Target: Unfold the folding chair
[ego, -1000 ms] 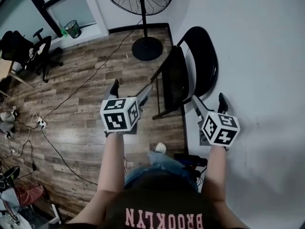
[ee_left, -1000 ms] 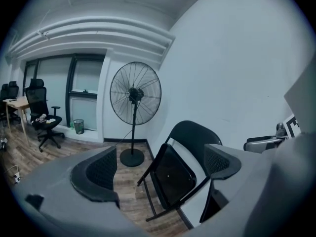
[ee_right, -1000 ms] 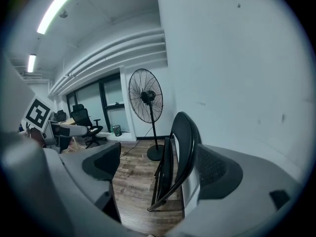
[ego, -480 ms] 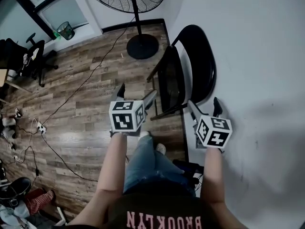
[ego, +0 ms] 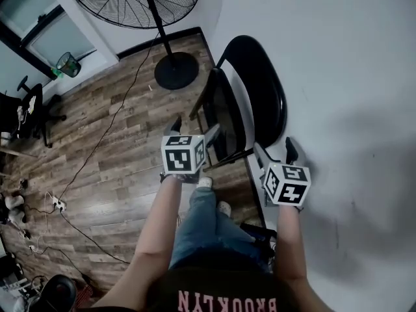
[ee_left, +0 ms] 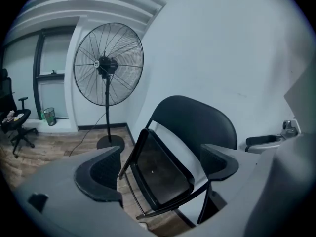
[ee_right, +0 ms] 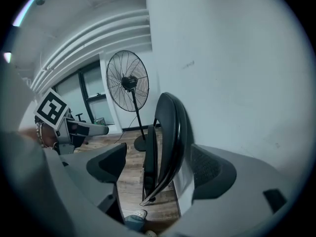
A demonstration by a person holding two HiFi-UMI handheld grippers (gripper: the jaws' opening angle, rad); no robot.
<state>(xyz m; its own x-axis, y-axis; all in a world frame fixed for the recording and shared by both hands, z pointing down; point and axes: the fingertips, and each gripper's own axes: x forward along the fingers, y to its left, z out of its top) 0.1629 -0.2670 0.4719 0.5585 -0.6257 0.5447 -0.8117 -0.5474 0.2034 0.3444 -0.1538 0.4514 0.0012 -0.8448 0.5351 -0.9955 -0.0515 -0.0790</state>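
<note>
A black folding chair (ego: 242, 103) stands folded against the white wall, its seat (ee_left: 160, 172) tipped up in front of the rounded backrest (ee_left: 196, 123). My left gripper (ego: 193, 130) hovers just short of the seat's near edge. Its jaws are closing, wide apart, with the seat framed between the fingers (ee_left: 98, 174) and no pad touching it. My right gripper (ego: 275, 151) sits by the wall side of the chair, low near the frame. Its jaws are closing too, with the backrest's edge (ee_right: 173, 127) seen between them and untouched.
A tall floor fan (ego: 133, 2) stands on its round base (ego: 175, 70) just left of the chair. Cables (ego: 97, 148) trail over the wooden floor. An office chair (ego: 29, 106) and a green bin (ego: 67, 64) are far left. A dark object (ego: 257, 229) lies by the wall.
Both grippers have moved forward and down towards the chair, the left one further. The person has stepped closer, so the chair and fan sit nearer in view.
</note>
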